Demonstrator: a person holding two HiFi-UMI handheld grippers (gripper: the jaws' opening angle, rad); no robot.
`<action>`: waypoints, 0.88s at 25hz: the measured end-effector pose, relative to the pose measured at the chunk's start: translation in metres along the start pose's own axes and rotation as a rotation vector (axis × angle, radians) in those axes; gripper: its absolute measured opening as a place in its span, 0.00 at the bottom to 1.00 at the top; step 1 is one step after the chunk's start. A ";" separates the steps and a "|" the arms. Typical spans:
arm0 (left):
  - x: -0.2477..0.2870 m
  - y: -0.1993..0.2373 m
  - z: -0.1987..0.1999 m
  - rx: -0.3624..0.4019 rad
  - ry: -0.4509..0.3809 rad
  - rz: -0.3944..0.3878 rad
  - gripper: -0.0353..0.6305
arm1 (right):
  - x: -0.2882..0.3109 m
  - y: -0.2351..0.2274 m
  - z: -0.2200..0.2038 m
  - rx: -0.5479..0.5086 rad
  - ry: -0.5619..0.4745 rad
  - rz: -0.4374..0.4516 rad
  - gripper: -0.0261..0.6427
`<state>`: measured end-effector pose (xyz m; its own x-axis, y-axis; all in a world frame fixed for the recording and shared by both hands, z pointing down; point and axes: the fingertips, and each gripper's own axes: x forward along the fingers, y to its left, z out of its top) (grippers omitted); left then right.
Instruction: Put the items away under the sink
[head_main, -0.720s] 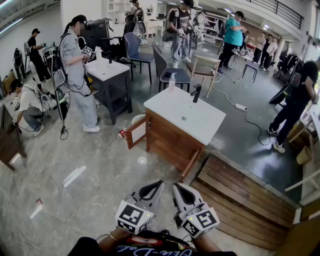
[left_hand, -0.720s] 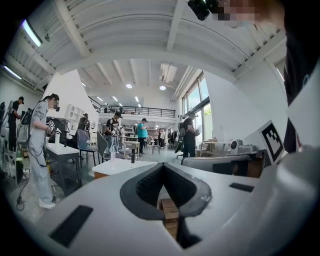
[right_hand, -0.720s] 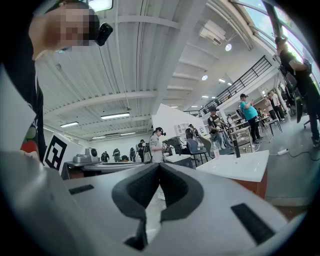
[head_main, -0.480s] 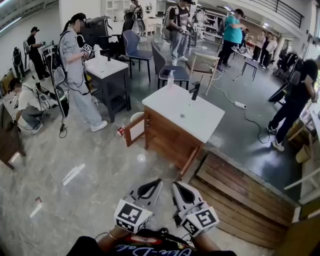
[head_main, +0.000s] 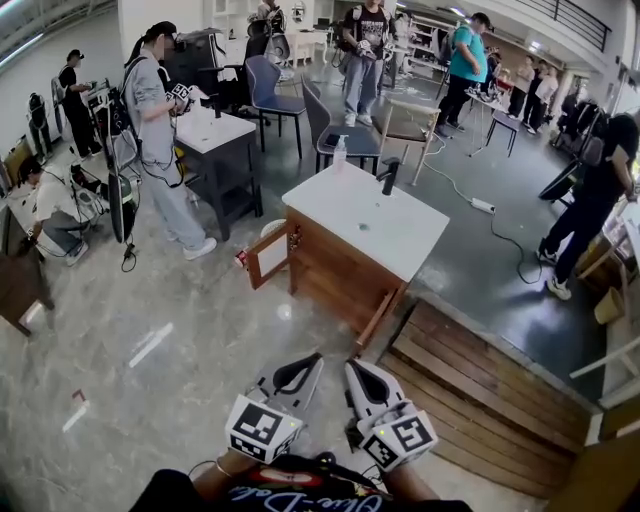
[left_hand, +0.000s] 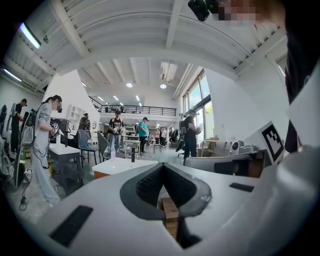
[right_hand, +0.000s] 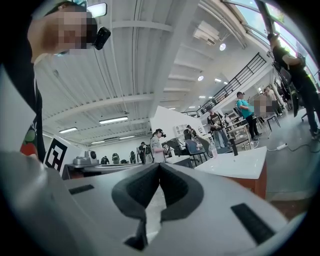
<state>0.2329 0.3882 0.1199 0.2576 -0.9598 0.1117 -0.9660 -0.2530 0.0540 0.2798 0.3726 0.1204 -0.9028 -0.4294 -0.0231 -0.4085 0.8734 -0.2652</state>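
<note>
The left claw (head_main: 308, 360) and the right claw (head_main: 356, 369) sit side by side at the bottom of the head view, close to the person's body. Both point roughly level toward the sink cabinet (head_main: 335, 280), which stands well apart from them across a stretch of floor (head_main: 140, 400).

In its own view, the left claw's dark ribbed pads meet at the tips with nothing between them. The right claw's pads are likewise pressed together and empty. Each claw has a smooth white shell and carries a cube with black and white square markers.

The sink cabinet is a box of reddish-brown wood under a flat, matte white top. One wooden door (head_main: 268, 258) with a pale panel stands swung open on its left side. A slim black faucet (head_main: 388, 180) rises from the far edge of the top. Just beyond it, at the far corner, stands a small clear bottle (head_main: 341, 153), upright.

A small red and white thing (head_main: 241, 262) lies on the floor just beside the open door; its shape is too small to make out.

The floor is grey, glossy and marbled. A platform of brown wooden planks (head_main: 480, 390) lies to the right of the claws, near the cabinet's near corner.
</note>
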 end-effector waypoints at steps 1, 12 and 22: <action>0.001 -0.002 -0.001 -0.002 0.003 0.001 0.06 | -0.002 -0.002 0.000 0.003 -0.001 -0.001 0.05; 0.014 -0.023 -0.008 -0.009 0.010 0.026 0.06 | -0.023 -0.024 -0.003 0.033 -0.023 0.016 0.05; 0.022 -0.030 -0.011 -0.001 0.012 0.044 0.06 | -0.030 -0.036 0.001 0.025 -0.025 0.028 0.05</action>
<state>0.2683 0.3756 0.1317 0.2153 -0.9684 0.1260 -0.9763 -0.2106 0.0496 0.3215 0.3539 0.1296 -0.9102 -0.4104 -0.0551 -0.3790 0.8793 -0.2883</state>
